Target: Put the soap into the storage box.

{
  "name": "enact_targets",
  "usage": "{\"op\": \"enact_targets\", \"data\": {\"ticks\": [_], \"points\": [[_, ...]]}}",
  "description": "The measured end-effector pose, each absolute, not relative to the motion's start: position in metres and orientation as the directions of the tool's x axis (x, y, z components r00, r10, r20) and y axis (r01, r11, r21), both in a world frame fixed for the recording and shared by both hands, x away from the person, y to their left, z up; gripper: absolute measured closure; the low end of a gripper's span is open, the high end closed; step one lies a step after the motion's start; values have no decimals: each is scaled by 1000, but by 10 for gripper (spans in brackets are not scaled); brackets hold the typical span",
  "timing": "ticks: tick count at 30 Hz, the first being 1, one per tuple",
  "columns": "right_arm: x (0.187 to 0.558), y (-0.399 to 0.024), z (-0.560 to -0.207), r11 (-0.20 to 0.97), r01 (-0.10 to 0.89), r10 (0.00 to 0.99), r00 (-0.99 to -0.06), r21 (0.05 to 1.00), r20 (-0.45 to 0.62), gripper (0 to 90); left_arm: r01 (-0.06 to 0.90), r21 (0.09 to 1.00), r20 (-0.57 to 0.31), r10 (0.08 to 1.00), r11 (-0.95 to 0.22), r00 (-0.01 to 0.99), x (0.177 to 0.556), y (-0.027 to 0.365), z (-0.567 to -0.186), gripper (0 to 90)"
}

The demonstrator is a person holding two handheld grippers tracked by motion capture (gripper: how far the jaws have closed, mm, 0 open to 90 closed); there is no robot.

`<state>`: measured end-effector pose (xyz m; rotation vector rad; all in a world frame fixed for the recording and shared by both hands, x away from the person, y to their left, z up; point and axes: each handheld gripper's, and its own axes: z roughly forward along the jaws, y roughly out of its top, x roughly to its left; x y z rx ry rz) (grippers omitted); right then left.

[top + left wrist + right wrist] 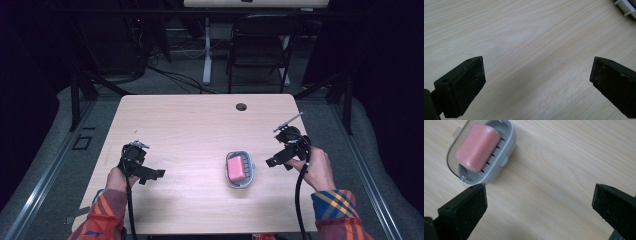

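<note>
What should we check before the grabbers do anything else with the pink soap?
1. Pink soap lies in the grey soap dish: ok.
2. Right gripper open, nothing between its jaws: ok.
3. Right gripper clear of the dish, off to its right side: ok.
4. Left gripper open and holding nothing: ok.
5. Dish stands flat on the wooden table, away from the edges: ok.
6. Soap sits flat on the dish's slotted floor: cannot tell.
</note>
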<state>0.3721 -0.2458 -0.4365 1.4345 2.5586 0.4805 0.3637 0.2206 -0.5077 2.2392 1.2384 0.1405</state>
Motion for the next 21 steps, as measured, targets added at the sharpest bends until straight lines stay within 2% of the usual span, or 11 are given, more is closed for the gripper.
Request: {"op": "enact_targets", "data": {"ticks": [7, 14, 16, 21], "points": [[356, -277, -455, 434, 824, 881, -472, 364, 17, 0, 746, 526, -175, 806, -408, 565, 364, 221, -508, 0], [340, -295, -484, 420, 826, 885, -464, 376, 32, 7, 745, 523, -171, 806, -414, 567, 364, 220, -508, 0], [337, -301, -494, 419, 841, 890, -456, 342, 30, 14, 745, 523, -172, 804, -415, 569, 364, 220, -508, 0], [336, -303, -505, 436, 833, 881, -472, 341, 27, 15, 744, 523, -172, 803, -416, 571, 364, 220, -508, 0]]}}
